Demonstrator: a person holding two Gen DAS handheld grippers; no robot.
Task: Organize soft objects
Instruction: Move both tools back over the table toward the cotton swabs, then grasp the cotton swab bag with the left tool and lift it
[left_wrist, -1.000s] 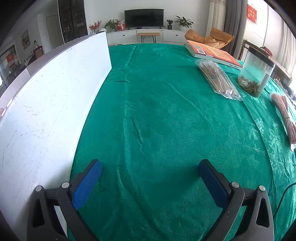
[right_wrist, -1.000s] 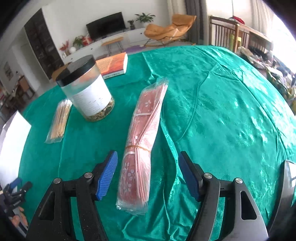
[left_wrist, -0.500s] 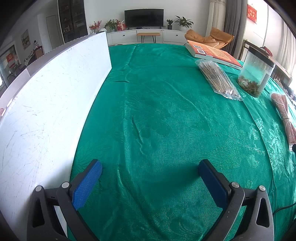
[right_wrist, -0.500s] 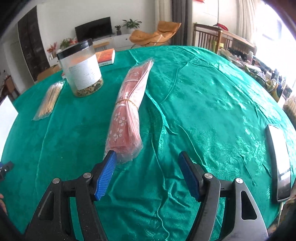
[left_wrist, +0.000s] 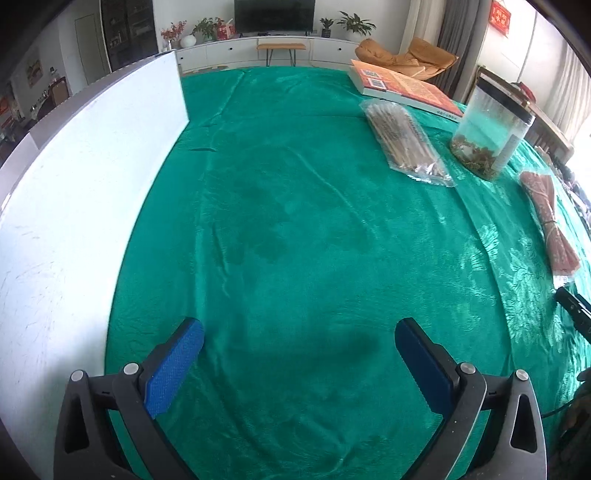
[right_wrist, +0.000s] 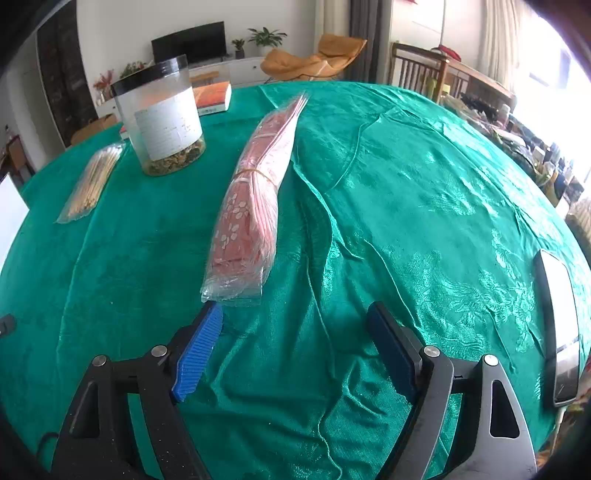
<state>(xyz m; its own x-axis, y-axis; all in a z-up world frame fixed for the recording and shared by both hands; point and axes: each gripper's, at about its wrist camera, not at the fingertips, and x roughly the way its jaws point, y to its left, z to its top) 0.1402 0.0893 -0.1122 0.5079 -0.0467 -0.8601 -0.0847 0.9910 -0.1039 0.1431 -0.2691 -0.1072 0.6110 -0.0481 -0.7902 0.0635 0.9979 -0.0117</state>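
Observation:
A long red bundle in clear plastic (right_wrist: 255, 195), tied with a rubber band, lies on the green tablecloth (right_wrist: 406, 192). Its near end sits just beyond my right gripper (right_wrist: 295, 321), a little left of the gap. The right jaws are opening and nothing is between them. In the left wrist view the same bundle (left_wrist: 546, 214) lies at the far right. My left gripper (left_wrist: 299, 336) hovers open over bare cloth, holding nothing. A clear bag of thin sticks (right_wrist: 92, 181) (left_wrist: 406, 144) lies further off.
A clear jar with a black lid (right_wrist: 166, 118) (left_wrist: 491, 133) stands behind the bundle, an orange book (left_wrist: 402, 86) beyond it. A white board (left_wrist: 85, 192) stands along the left. A phone (right_wrist: 557, 325) lies at the right edge. Chairs and a TV unit stand behind.
The right gripper drew back and lowered, so the red bundle that lay between its fingers now lies just ahead of them, and its jaws widened. The left view shifted slightly, bringing more of the bundle in.

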